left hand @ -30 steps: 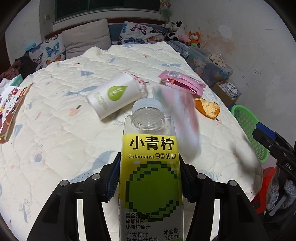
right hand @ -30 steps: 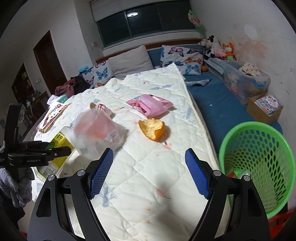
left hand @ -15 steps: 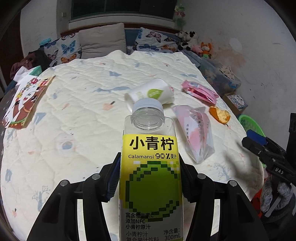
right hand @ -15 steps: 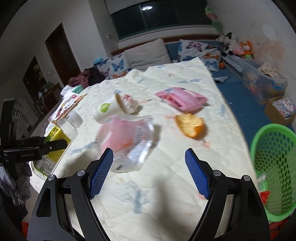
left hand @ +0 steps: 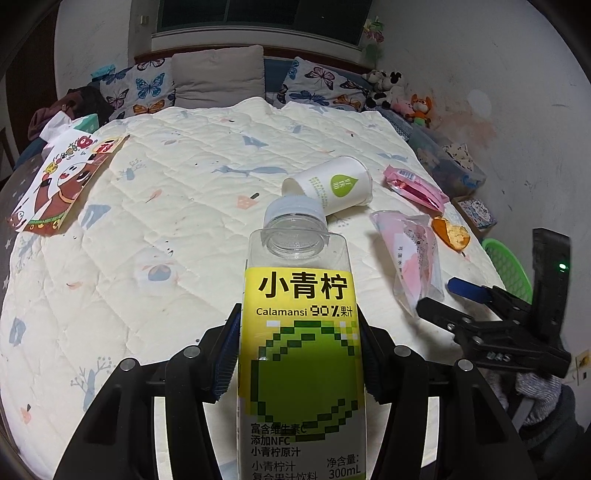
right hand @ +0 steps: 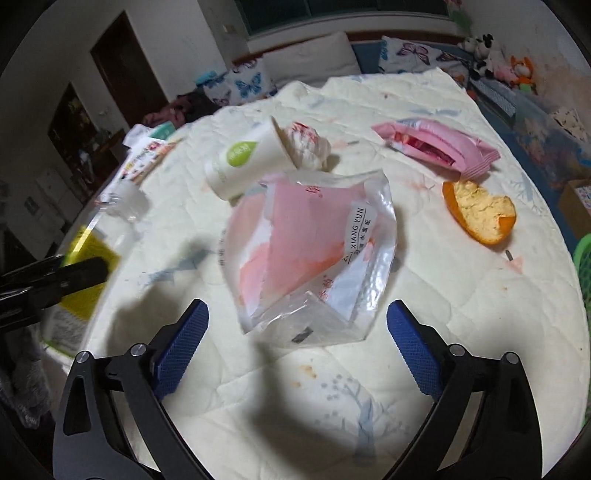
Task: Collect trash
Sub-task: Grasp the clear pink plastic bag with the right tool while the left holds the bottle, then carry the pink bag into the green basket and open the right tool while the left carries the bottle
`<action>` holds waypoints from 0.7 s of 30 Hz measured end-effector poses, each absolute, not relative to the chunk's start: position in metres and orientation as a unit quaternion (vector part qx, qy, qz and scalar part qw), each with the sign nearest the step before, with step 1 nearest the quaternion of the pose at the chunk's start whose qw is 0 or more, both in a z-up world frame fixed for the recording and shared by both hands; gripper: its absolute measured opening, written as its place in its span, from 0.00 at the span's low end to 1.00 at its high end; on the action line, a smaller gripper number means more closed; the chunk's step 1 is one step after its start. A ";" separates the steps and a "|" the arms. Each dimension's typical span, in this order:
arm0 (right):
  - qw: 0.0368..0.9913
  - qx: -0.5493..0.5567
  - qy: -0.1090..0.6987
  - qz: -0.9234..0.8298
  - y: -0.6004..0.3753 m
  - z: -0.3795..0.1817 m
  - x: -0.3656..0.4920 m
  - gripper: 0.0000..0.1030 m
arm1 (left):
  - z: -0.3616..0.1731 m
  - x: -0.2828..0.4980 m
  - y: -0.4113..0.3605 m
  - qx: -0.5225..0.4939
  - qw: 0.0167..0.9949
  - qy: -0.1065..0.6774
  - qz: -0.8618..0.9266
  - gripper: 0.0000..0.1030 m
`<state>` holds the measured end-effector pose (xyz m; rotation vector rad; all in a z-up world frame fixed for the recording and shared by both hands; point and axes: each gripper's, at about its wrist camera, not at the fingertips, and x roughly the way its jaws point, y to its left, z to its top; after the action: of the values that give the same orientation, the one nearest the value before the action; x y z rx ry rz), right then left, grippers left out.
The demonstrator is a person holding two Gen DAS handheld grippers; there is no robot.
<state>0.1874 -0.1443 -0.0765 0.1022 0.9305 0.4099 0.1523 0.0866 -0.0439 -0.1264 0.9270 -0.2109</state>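
With the left tongs [left hand: 299,365] pinching the bottle [left hand: 301,354], lower the spread right tongs [right hand: 295,339] squarely over the crinkly plastic bag [right hand: 314,254] and nip its near edge

The juice bottle [left hand: 300,354] runs off the frame's bottom edge, base unseen.

Home bedroom, wide bed [left hand: 155,258] under a cream quilted cover, butterfly-print pillows [left hand: 147,88] and a grey cushion [left hand: 218,74] at the far headboard, stuffed toys [left hand: 402,96] far right, dark window [left hand: 258,14] above, wooden door [right hand: 122,62] on the left
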 end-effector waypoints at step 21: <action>0.874 0.033 0.456 0.164 -0.134 -0.086 0.215 0.81 | -0.046 0.155 0.092 -0.078 0.886 0.443 -0.114 0.52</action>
<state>0.2153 -0.1338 -0.0856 0.0679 0.9521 0.3418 0.1548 0.0923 -0.0456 -0.1632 0.9209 -0.2363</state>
